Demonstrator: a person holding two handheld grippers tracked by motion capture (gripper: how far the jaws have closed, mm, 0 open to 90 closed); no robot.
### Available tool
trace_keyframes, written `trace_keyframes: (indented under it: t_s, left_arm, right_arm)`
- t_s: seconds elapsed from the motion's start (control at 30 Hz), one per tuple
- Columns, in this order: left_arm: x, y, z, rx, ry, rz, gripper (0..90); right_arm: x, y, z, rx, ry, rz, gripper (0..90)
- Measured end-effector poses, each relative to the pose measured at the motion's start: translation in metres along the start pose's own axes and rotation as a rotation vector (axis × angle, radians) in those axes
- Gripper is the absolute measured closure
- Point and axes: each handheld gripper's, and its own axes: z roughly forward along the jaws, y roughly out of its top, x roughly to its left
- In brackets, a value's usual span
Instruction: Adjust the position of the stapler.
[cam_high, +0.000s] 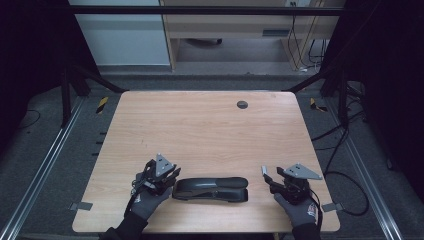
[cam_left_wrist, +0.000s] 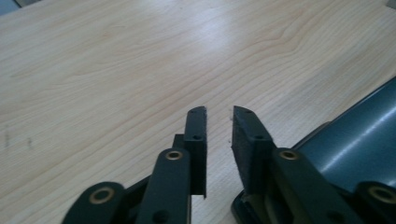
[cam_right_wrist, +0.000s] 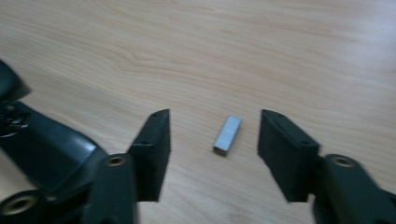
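A long black stapler (cam_high: 210, 189) lies flat near the table's front edge, between my two grippers. My left gripper (cam_high: 169, 175) sits at the stapler's left end, and its jaws (cam_left_wrist: 219, 114) stand a little apart over bare wood with nothing between them. The stapler's glossy body (cam_left_wrist: 359, 140) shows just right of those jaws. My right gripper (cam_high: 270, 181) rests past the stapler's right end, open (cam_right_wrist: 215, 115). A small silver strip of staples (cam_right_wrist: 228, 134) lies on the wood between its jaws, touching neither. The stapler's end (cam_right_wrist: 46, 149) is at that view's left.
The light wooden table (cam_high: 200, 125) has a dark round cable hole (cam_high: 242, 104) near its far edge. Black frame rails and cables run along the floor on both sides. A gloved hand holds each gripper at the front edge.
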Motion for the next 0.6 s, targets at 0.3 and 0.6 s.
trace_keyframes:
  t_s: [0.3, 0.6]
  left_arm:
    - [0.007, 0.001, -0.01, -0.033, 0.067, 0.042, 62.0]
    - [0.006, 0.007, -0.02, -0.071, 0.048, 0.068, 57.7]
  right_arm:
    - [-0.001, 0.0, -0.002, -0.006, -0.011, -0.002, 46.6]
    - [-0.002, -0.003, -0.001, -0.006, -0.002, -0.009, 48.1]
